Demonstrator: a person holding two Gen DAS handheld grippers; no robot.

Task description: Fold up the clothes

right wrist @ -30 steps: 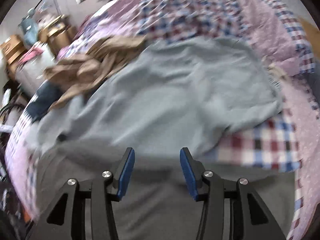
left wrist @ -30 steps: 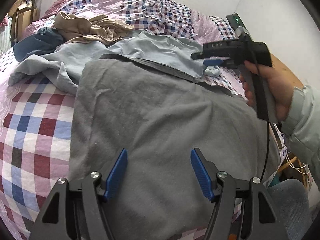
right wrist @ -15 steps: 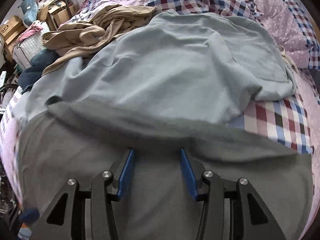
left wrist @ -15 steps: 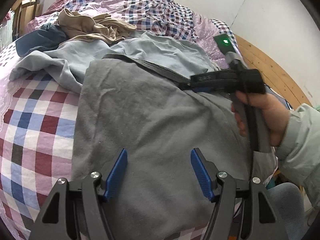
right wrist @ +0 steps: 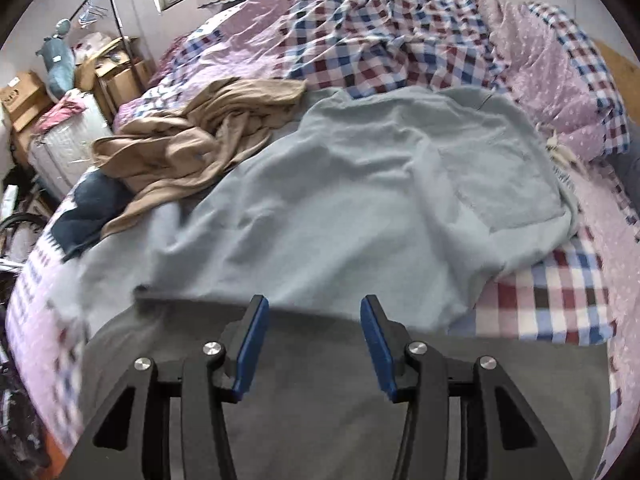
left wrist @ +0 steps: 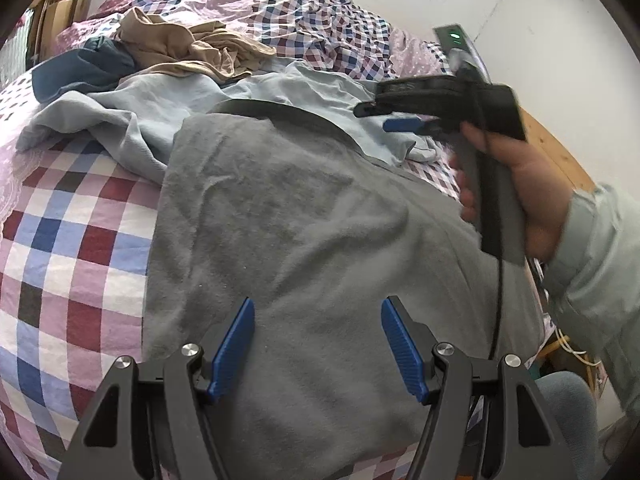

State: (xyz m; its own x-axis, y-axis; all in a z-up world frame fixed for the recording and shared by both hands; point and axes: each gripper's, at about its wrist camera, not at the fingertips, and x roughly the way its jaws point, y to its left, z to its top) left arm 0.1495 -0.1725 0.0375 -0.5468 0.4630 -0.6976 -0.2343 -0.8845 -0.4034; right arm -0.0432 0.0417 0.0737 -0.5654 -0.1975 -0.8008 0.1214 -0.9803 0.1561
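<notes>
Grey garment [left wrist: 312, 248] lies flat under both tools (left [left wrist: 318, 344], right [right wrist: 312, 340]), jaws apart, gripping nothing

The left gripper [left wrist: 318, 344] is low in its own view, blue pads spread wide with nothing between them. The right gripper [right wrist: 312, 336] is likewise parted and empty. The right hand [left wrist: 520, 184] grips its black handle upright, pale sleeve [left wrist: 600, 256] at the wrist; its outline is blurred, possibly from motion.
</notes>
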